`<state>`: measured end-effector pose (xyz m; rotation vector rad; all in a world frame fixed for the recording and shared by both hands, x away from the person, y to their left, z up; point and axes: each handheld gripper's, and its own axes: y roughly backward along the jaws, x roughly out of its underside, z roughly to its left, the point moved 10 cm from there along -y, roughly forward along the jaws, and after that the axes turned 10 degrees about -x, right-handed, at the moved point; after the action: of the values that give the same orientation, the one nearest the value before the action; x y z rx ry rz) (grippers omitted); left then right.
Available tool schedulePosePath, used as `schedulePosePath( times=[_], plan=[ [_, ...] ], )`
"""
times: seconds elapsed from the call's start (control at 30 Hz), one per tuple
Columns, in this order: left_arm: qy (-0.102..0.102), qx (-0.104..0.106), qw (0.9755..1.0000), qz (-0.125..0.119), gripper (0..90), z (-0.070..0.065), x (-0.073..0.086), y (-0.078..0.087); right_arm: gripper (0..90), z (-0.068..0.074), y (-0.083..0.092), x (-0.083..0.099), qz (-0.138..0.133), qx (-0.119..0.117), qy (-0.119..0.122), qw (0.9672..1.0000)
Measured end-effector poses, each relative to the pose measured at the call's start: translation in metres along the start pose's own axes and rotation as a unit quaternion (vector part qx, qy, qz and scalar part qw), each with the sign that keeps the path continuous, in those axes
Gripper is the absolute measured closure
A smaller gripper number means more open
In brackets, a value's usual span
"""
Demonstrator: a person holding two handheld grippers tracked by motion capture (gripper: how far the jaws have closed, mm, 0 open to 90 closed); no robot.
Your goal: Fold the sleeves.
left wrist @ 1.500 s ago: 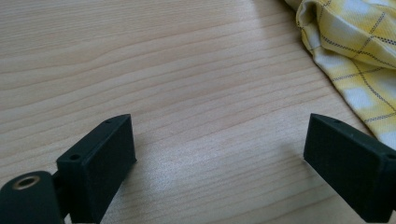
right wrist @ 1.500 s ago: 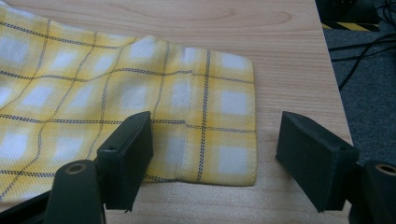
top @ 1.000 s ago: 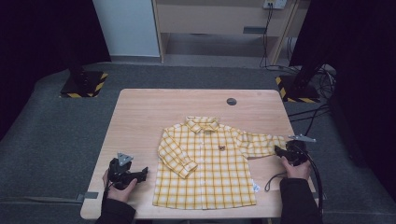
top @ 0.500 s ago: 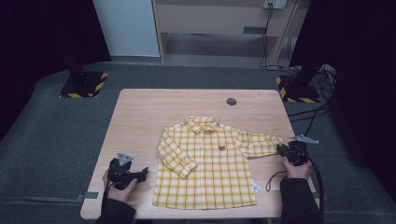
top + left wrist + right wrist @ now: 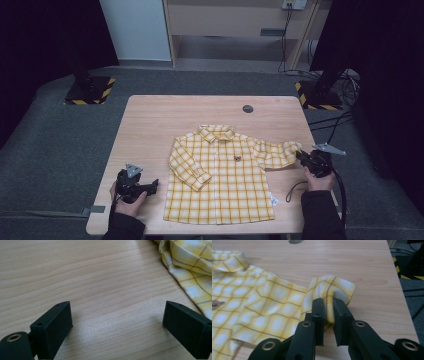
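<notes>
A small yellow checked shirt [image 5: 220, 180] lies flat, front up, on the wooden table [image 5: 165, 125]. My right gripper [image 5: 301, 156] is shut on the cuff of the sleeve [image 5: 329, 290] at the table's right side; its jaws have just closed on the cloth and hold the cuff a little above the wood. In the right gripper view the fabric bunches between the two black pads [image 5: 318, 312]. My left gripper [image 5: 152, 185] rests near the front left, just left of the shirt's hem, jaws wide open over bare wood [image 5: 100, 302], with the shirt's edge [image 5: 190, 267] to its right.
A round grey grommet [image 5: 248, 108] sits in the table's far middle. Black stands with striped bases [image 5: 89, 90] flank the table on grey floor. A cable trails from the right gripper [image 5: 292, 187] across the table's front right corner.
The right gripper's jaws closed on the sleeve cuff and lifted it slightly off the table. The left gripper has stayed where it was.
</notes>
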<state>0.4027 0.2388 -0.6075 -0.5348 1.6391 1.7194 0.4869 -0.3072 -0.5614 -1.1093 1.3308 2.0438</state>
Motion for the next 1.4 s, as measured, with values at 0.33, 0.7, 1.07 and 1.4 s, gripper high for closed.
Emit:
schedulePosePath(
  times=[0.33, 0.7, 1.07, 1.4],
  plan=[
    [0.0, 0.0, 1.0, 0.0, 7.8, 0.0, 0.0, 0.0, 79.8, 0.031, 0.002, -0.013, -0.017, -0.035, 0.023, 0.9989],
    [0.0, -0.001, 1.0, 0.0, 7.7, 0.0, 0.0, 0.0, 79.6, 0.056, 0.004, -0.021, -0.03, -0.079, 0.024, 0.9962],
    [-0.003, -0.002, 1.0, 0.001, 7.6, 0.0, 0.0, 0.0, 79.7, 0.089, 0.001, -0.024, -0.031, -0.12, 0.037, 0.9916],
    [-0.003, -0.002, 1.0, 0.001, 7.5, -0.001, 0.0, 0.0, 79.4, 0.119, -0.004, -0.023, -0.029, -0.157, 0.04, 0.9863]
  ],
)
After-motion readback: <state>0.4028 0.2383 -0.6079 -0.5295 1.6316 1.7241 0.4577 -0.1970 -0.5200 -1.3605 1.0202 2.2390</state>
